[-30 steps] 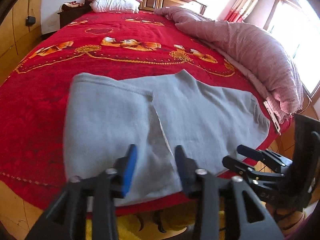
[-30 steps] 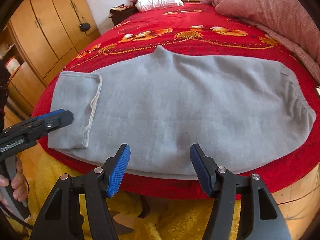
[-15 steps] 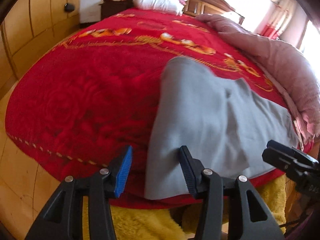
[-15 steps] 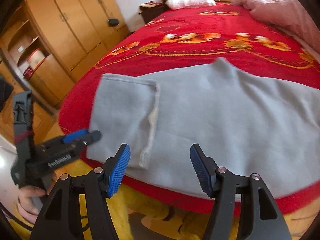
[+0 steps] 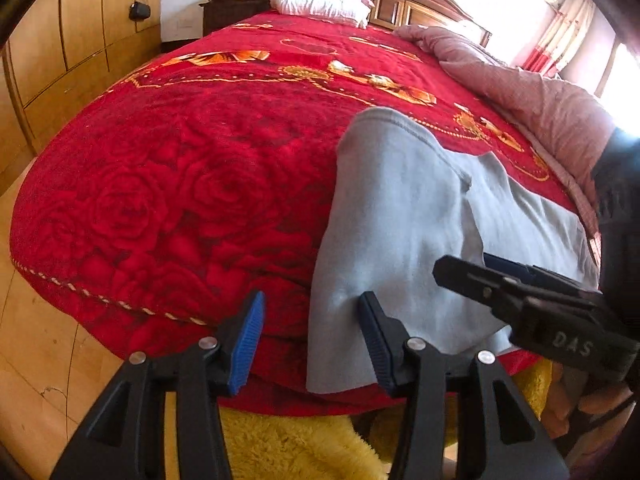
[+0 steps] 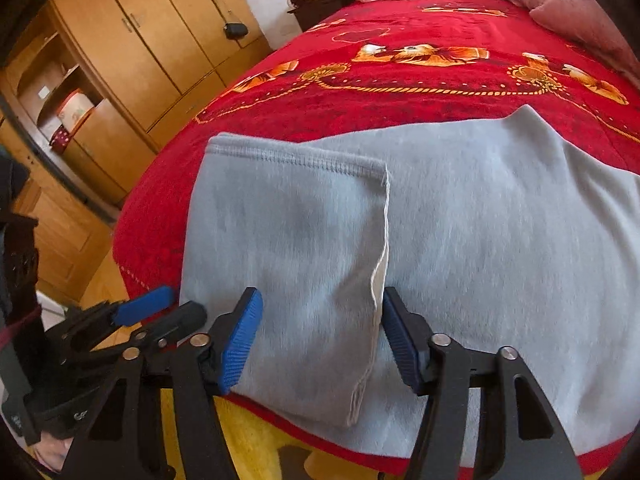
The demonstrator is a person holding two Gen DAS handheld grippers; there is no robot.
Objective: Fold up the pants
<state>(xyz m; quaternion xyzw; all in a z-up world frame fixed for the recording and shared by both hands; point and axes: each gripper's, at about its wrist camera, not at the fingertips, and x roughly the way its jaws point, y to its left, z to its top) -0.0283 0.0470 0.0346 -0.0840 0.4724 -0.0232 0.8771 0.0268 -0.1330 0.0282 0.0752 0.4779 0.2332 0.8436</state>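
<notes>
Both wrist views look low from the bed's foot toward the headboard, sharing the pants [image 5: 404,216]

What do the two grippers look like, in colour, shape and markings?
Both are black plastic clamps with silver rivets. The left gripper and right gripper each have two fingers with ribbed blue pads. White letters "DAS" show on the right one's body in the left view.

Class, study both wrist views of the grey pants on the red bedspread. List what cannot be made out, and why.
1. Right wrist view: the pants' right end, cut off by the frame edge.
2. Left wrist view: the pants' near-right edge, hidden behind the right gripper.
3. Both views: the layers beneath the folded flap, covered by cloth.
</notes>
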